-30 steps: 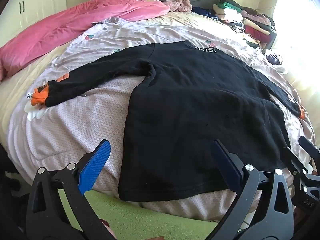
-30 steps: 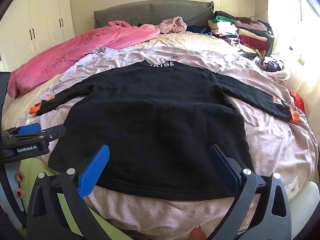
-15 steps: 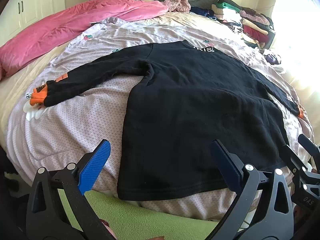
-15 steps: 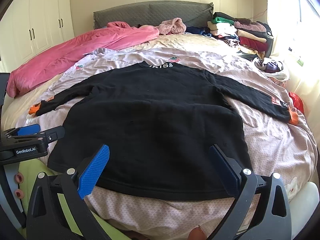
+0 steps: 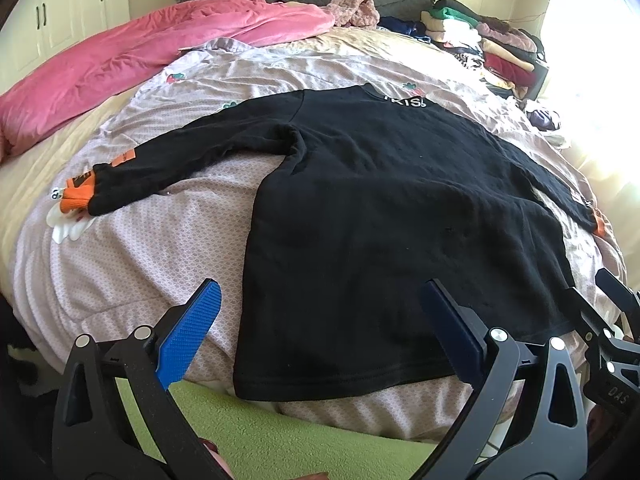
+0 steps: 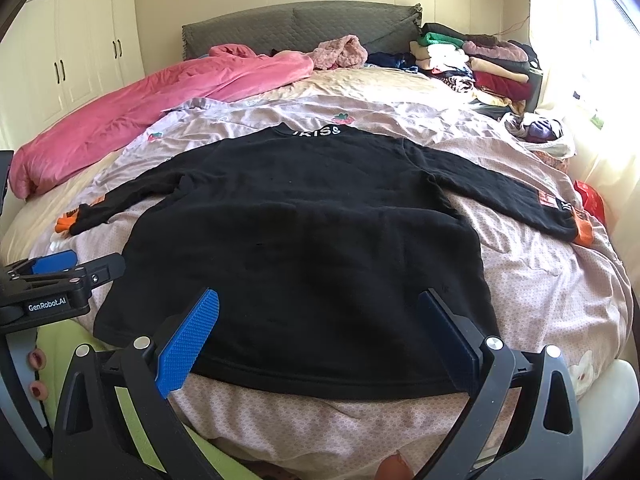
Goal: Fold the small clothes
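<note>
Black sweatshirt (image 5: 384, 216) still spread flat ahead of our left gripper (image 5: 320, 320) and right gripper (image 6: 320, 324), both still wide apart, empty, barely shifted.

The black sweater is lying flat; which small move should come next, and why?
Probably bring the left tongs to the left sleeve and fold it inward. The black sweater lies flat, both sleeves spread out, and both tongs hang open and empty above its hem.

Sweatshirt (image 6: 304, 248) flat on bedsheet (image 6: 540, 280), hem just ahead of both jaw pairs; blanket (image 6: 152, 108) behind-left, clothes pile (image 6: 480, 64) behind-right, headboard (image 6: 296, 24) farthest back.
</note>
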`<action>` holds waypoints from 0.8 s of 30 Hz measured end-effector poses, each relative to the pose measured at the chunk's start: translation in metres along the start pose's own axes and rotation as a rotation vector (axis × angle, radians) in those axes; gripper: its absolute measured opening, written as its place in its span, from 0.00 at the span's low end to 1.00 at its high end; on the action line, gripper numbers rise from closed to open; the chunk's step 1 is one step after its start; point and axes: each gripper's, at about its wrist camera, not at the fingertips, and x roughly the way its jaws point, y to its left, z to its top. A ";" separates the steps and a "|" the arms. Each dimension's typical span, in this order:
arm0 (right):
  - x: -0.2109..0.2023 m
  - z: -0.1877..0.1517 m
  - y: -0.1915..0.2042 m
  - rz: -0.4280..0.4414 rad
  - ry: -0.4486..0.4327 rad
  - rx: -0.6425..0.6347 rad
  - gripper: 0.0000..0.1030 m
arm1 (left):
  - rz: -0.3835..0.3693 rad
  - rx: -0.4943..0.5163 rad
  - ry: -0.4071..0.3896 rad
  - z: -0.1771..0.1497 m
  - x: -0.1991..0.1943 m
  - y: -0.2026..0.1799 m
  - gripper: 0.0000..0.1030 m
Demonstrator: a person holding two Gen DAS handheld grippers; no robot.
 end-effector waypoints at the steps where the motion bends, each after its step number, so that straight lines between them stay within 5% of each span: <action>1: 0.000 0.000 0.000 -0.001 -0.001 0.000 0.96 | -0.001 0.000 -0.002 0.000 -0.001 0.000 0.91; 24: 0.005 0.013 -0.001 0.014 0.001 -0.015 0.96 | 0.007 0.007 0.001 0.013 0.002 -0.007 0.91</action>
